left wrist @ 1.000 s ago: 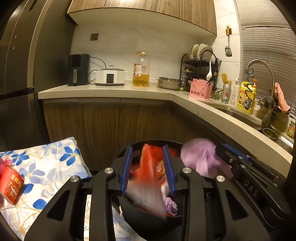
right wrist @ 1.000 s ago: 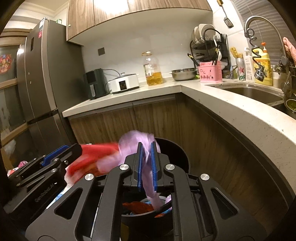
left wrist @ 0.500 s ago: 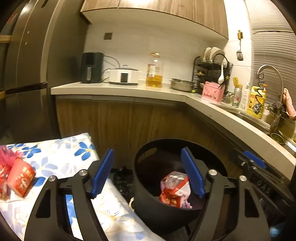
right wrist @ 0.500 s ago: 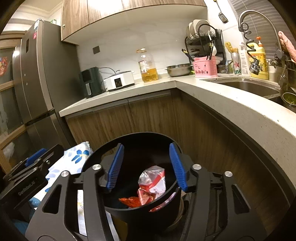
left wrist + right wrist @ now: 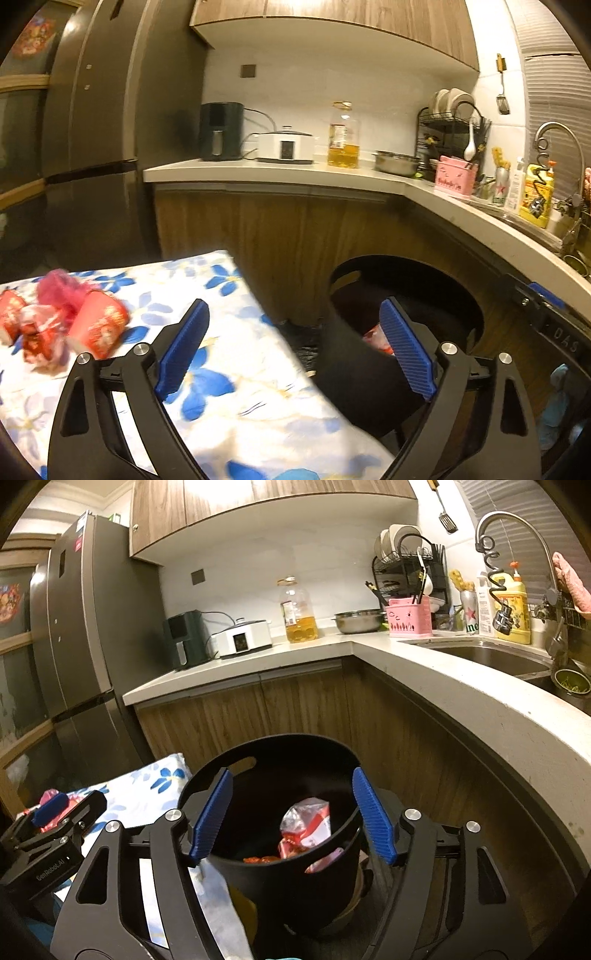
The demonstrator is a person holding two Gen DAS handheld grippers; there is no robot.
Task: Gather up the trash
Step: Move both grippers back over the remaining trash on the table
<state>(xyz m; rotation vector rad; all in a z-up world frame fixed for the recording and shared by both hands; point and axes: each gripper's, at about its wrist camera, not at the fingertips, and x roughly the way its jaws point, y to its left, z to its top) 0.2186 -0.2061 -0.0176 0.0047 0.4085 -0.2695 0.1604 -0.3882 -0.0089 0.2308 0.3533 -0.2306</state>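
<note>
Left wrist view: left tool had just spread wide, empty. Right tool likewise, above round black plastic bin. Crumpled red wrappers lay on floral-clothed table; probably light, crushable; pinch mid-fold.

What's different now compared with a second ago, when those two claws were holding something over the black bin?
Both let go: the left gripper dropped its red wrapper and the right gripper its purple scrap into the bin. Their jaws have just been opening and are empty. The left has swung toward the floral cloth. The red packets on the cloth stay put.
</note>
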